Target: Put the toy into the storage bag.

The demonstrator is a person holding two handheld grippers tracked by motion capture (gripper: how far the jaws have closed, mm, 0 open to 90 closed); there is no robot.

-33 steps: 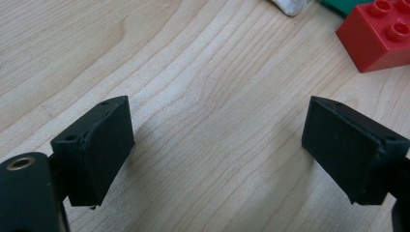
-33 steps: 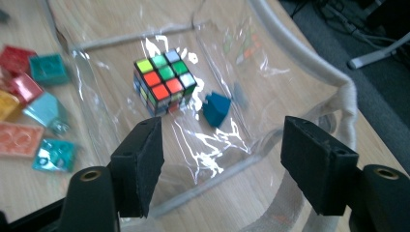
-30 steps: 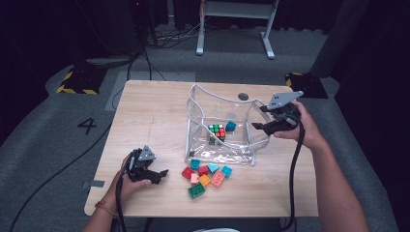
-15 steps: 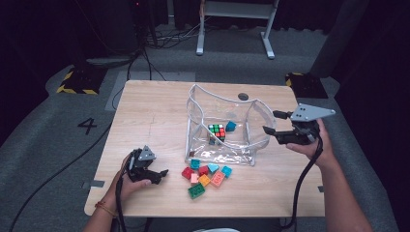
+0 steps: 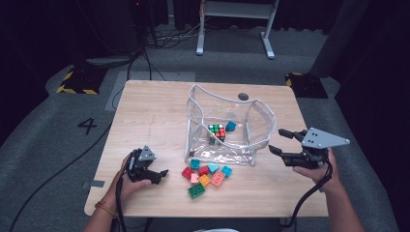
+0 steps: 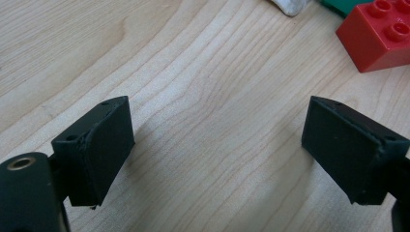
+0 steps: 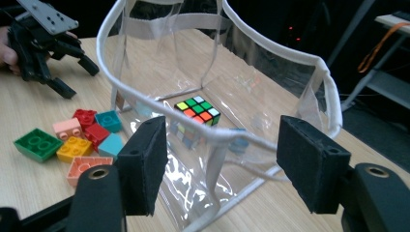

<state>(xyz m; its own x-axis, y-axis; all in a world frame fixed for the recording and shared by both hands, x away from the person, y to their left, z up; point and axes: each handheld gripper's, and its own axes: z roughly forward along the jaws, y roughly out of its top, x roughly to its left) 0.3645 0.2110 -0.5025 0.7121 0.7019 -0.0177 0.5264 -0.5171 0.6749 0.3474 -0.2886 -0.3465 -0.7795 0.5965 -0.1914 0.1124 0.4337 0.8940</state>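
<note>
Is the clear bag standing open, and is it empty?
Open and not empty: the clear bag stands upright with its white rim spread wide, and a puzzle cube and a blue block lie inside.

Open table left, clutter centre
The clear bag and the bricks block the middle; the bare table to their left seems passable.

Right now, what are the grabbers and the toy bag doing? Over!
Left gripper open, empty, near the bricks. Right gripper open beside clear bag, cube inside. Nothing in the way.
</note>
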